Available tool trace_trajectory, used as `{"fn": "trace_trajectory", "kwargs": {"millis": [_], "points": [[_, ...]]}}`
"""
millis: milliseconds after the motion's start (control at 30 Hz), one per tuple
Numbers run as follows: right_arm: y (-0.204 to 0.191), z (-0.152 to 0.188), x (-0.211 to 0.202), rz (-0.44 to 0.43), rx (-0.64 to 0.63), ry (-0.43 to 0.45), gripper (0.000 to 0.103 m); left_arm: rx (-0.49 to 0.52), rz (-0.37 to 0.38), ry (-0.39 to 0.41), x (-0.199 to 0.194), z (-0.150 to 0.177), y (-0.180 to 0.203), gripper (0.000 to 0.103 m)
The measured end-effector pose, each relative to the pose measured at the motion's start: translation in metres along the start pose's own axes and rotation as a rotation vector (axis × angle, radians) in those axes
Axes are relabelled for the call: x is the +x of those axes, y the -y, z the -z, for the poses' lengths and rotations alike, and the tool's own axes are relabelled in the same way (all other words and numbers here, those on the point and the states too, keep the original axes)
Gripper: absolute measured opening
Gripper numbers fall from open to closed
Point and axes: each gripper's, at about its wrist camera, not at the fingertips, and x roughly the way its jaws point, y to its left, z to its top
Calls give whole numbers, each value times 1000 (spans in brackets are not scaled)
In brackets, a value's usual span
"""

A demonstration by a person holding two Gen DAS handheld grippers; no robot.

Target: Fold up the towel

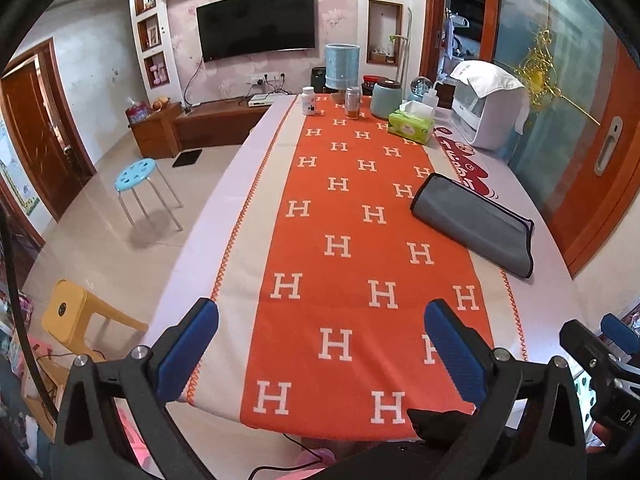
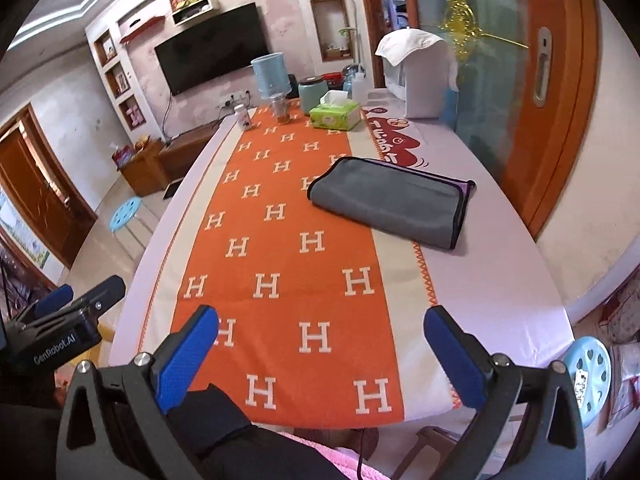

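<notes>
Your left gripper (image 1: 321, 344) and right gripper (image 2: 321, 344) both gape wide, holding nothing, above the near table (image 2: 500, 288) edge. Farther right, the grey towel (image 2: 394, 202) lies folded; only the left view shows its rolled end (image 1: 472, 220).

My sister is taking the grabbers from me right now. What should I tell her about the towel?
Left gripper: open, holding nothing, near the table's front edge.
Right gripper: open, holding nothing, also at the front edge.
Grey towel: lying folded on the far right of the table, partly on the orange runner, away from both grippers.
Done: the towel looks folded at least once.
Left: perhaps one more fold or a tidy-up; otherwise nothing.
</notes>
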Motion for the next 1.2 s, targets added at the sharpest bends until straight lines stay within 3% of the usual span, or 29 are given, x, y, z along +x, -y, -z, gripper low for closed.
{"fn": "trace_trajectory", "kwargs": {"millis": [1200], "points": [[-15,-9,36,14,-20,-93,103,45,12,-3,17,-16,9,102]]}}
